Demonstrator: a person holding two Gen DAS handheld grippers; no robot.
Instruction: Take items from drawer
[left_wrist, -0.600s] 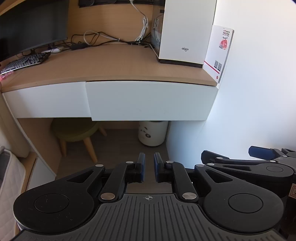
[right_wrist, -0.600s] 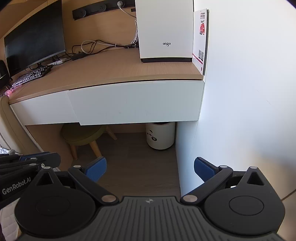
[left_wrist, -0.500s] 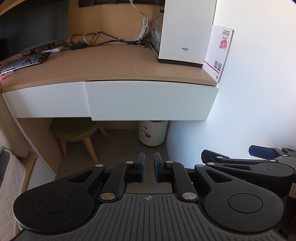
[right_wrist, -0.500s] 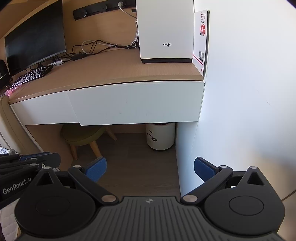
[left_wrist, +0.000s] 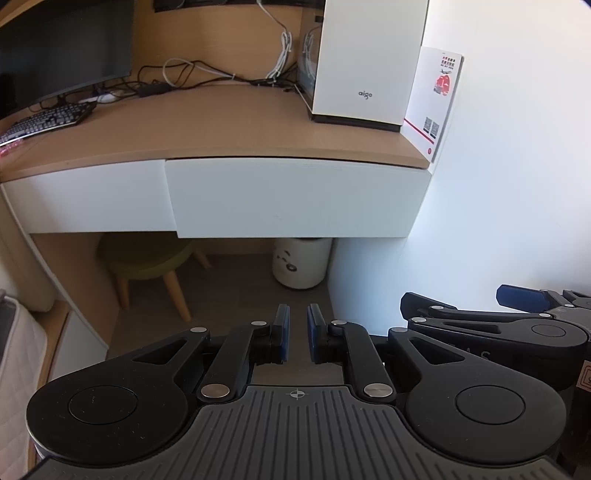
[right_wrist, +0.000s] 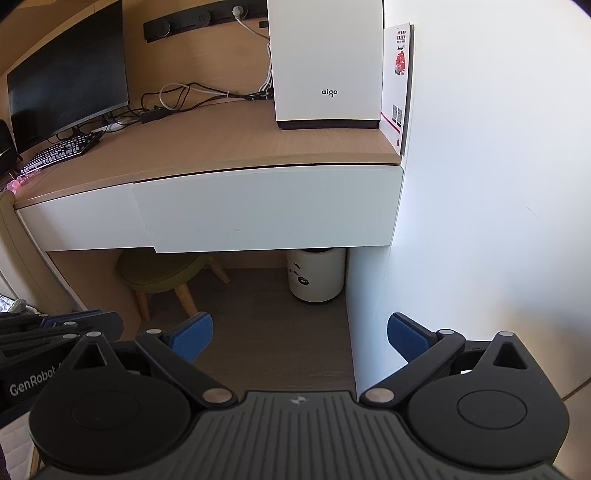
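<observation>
White drawer (left_wrist: 295, 199) under the tabletop (left_wrist: 207, 125) looks stiff, smooth, handleless; best hooked beneath its lower edge. Left gripper (left_wrist: 298, 334) fingers clenched empty, right gripper (right_wrist: 299, 338) released.

white drawer (left_wrist: 295, 197), blue fingers (right_wrist: 192, 334)

Both the left gripper (left_wrist: 297, 334) and right gripper (right_wrist: 300, 336) have black linkage arms, silver rivets, blue pads and ribbed grey bases; white lettering, apparently "GenRobot", marks one side.
</observation>
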